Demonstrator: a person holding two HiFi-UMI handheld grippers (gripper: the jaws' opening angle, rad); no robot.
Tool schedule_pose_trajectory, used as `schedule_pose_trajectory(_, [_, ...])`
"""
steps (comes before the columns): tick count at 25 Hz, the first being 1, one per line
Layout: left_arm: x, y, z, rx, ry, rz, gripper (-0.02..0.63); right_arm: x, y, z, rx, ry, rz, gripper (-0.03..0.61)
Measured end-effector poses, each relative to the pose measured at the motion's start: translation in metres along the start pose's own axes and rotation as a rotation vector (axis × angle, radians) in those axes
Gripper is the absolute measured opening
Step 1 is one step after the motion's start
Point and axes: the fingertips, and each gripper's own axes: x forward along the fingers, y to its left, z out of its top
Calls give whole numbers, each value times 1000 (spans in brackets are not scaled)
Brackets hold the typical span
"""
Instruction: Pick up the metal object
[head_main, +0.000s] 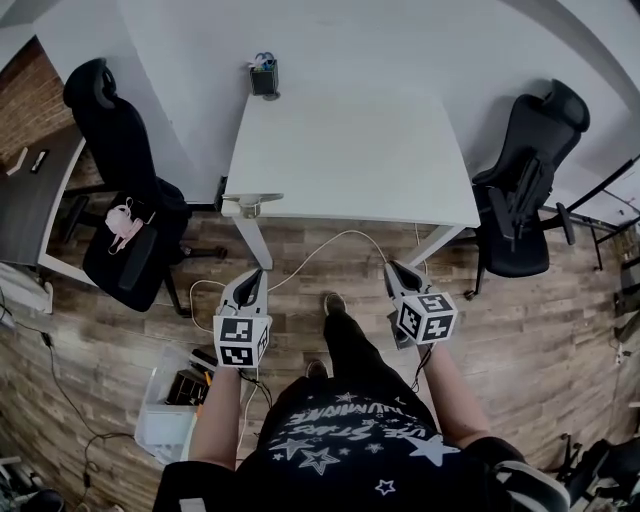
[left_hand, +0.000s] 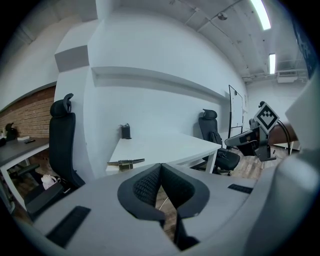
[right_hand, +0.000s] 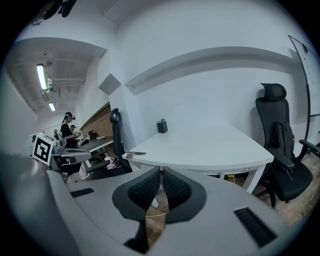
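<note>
Left gripper (head_main: 255, 275) and right gripper (head_main: 392, 268) both clenched, empty, over floor short of table (head_main: 350, 150). Metal object (head_main: 250, 200) at near-left corner edge. Chairs (head_main: 125, 190) flank both sides.

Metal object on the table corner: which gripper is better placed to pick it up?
Left, probably: the metal object lies almost straight ahead of the left gripper, while the right gripper stands farther aside.

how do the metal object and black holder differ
The metal object lies flat at the near left corner of the white table; the black holder stands upright at its far edge. The metal object is long and thin, the holder short and boxy. Both rest on it.
</note>
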Motion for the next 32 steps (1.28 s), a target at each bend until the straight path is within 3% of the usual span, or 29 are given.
schedule_pose_trajectory(9, [46,32,15,65,30,40,20,76,-2,35,-13,6,80,51])
schedule_pose_trajectory(16, [100,74,18,176,122,126,21,148,-18,64,-15,35,130,51])
schedule_pose_trajectory(25, [155,108,24,373,212,208,26,212,-33,99,-25,46,186,51])
schedule_pose_trajectory(32, [184,123,21,612,305,245,142,250,-40,116,-30,57,221,51])
